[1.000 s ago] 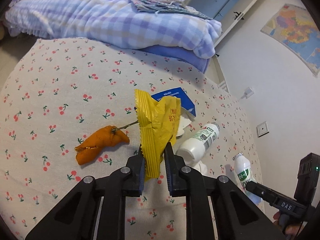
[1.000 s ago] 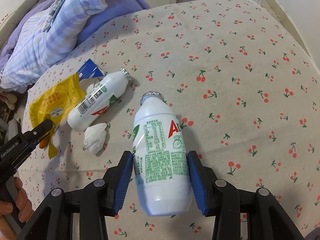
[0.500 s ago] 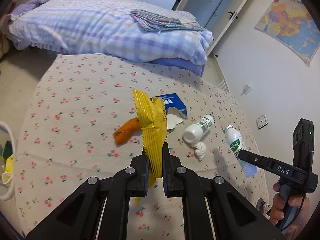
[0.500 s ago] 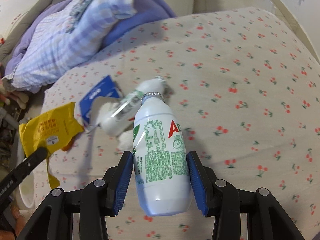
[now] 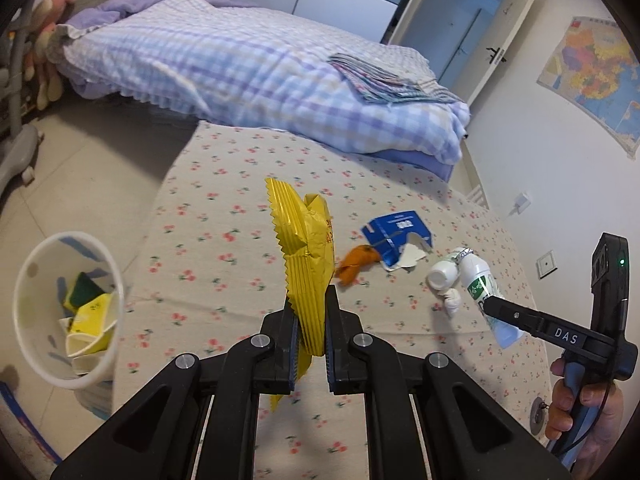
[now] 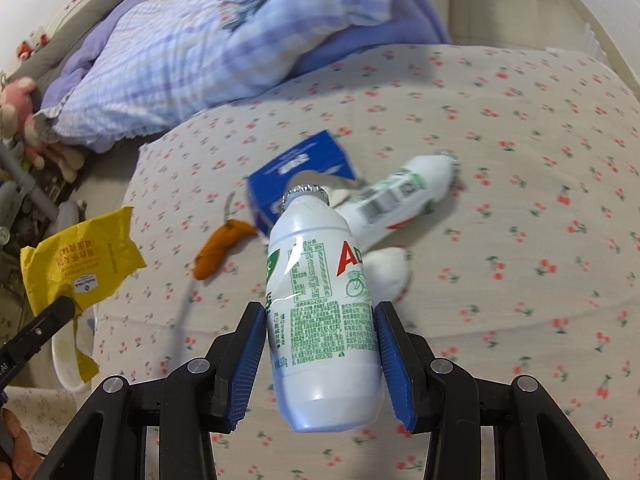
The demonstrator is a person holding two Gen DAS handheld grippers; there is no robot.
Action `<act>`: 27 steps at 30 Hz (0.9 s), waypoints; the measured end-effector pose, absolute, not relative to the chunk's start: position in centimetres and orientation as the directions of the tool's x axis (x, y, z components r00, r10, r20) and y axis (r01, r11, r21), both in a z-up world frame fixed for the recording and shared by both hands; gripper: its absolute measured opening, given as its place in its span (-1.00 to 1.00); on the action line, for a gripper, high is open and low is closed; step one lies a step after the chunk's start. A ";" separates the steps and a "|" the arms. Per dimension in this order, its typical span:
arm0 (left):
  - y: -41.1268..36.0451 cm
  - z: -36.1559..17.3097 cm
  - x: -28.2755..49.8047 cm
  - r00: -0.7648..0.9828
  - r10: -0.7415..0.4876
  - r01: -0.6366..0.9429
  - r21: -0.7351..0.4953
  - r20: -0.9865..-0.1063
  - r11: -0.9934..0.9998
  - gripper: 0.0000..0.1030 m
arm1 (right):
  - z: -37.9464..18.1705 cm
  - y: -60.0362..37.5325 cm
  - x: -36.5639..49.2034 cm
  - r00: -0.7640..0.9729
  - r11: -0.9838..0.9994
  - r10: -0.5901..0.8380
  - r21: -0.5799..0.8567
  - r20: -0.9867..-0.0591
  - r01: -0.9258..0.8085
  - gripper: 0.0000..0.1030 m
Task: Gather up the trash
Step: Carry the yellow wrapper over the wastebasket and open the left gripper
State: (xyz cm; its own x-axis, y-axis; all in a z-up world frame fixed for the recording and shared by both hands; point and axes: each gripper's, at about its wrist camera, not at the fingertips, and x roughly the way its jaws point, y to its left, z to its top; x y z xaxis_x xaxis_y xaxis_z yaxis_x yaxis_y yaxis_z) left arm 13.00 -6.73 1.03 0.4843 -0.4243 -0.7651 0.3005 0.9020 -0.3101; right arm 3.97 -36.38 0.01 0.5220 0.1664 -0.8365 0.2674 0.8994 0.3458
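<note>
- Wrapper point(image 5: 306, 256): clamped upright in left gripper point(image 5: 310, 334); light, crinkly, slippery — grip low.
- Bottle point(image 6: 320, 300): squeezed mid-body by right gripper point(image 6: 322, 354); light, smooth, rigid.
- Bin point(image 5: 28, 280): left of the left gripper, below.

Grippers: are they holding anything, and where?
The left gripper pinches the crinkly yellow snack wrapper near its lower end. The right gripper clamps the white plastic drink bottle around its lower body.
</note>
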 end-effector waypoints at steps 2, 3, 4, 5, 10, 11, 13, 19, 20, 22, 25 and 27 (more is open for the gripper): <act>-5.7 0.9 13.0 0.488 -0.408 0.287 -0.300 -0.771 0.910 -0.80 | 0.1 -35.2 4.5 0.519 0.904 0.173 0.344 -0.837 0.253 -0.05; -5.0 0.8 13.0 0.492 -0.398 0.278 -0.293 -0.775 0.915 -0.80 | 0.0 -34.8 4.8 0.518 0.906 0.175 0.342 -0.837 0.248 -0.05; -4.5 0.8 13.0 0.493 -0.390 0.272 -0.288 -0.778 0.918 -0.80 | 0.1 -34.3 4.9 0.517 0.909 0.176 0.340 -0.837 0.241 -0.05; -3.8 0.7 13.1 0.494 -0.380 0.263 -0.282 -0.782 0.922 -0.80 | 0.1 -33.8 5.1 0.516 0.912 0.178 0.338 -0.838 0.233 -0.05; -0.7 0.2 13.5 0.501 -0.334 0.202 -0.268 -0.798 0.942 -0.80 | 0.1 -30.8 6.2 0.507 0.926 0.195 0.328 -0.840 0.188 -0.05; 0.0 0.1 13.5 0.504 -0.329 0.187 -0.271 -0.798 0.944 -0.80 | 0.1 -30.0 6.4 0.505 0.930 0.198 0.324 -0.840 0.175 -0.05; 1.5 0.1 13.6 0.512 -0.320 0.161 -0.277 -0.797 0.947 -0.80 | 0.0 -28.8 6.9 0.501 0.935 0.201 0.317 -0.842 0.157 -0.05; 5.6 -0.4 13.7 0.520 -0.263 0.081 -0.259 -0.812 0.962 -0.80 | -0.6 -25.9 8.0 0.479 0.942 0.217 0.311 -0.851 0.125 -0.05; 6.6 -0.7 13.8 0.517 -0.250 0.056 -0.259 -0.818 0.964 -0.80 | -0.7 -25.4 8.2 0.476 0.943 0.222 0.312 -0.851 0.119 -0.05; 8.3 -1.3 14.0 0.509 -0.227 0.015 -0.255 -0.830 0.967 -0.80 | -0.9 -24.3 8.6 0.470 0.944 0.229 0.312 -0.853 0.106 -0.05; 10.9 -2.3 14.2 0.490 -0.195 -0.044 -0.248 -0.850 0.968 -0.80 | -1.0 -22.8 9.1 0.463 0.947 0.236 0.309 -0.854 0.085 -0.05; 12.0 -2.9 14.3 0.475 -0.183 -0.067 -0.243 -0.860 0.968 -0.79 | -1.1 -21.7 9.4 0.458 0.950 0.241 0.305 -0.856 0.069 -0.05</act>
State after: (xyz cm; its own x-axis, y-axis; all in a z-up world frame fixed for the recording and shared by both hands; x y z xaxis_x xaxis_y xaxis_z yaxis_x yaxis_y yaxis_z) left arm 14.35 12.02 -2.93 0.4754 -0.1833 -0.8605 -0.0668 0.9677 -0.2431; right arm 9.38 -21.67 -1.08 0.4582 0.2411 -0.8555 0.0689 0.9500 0.3046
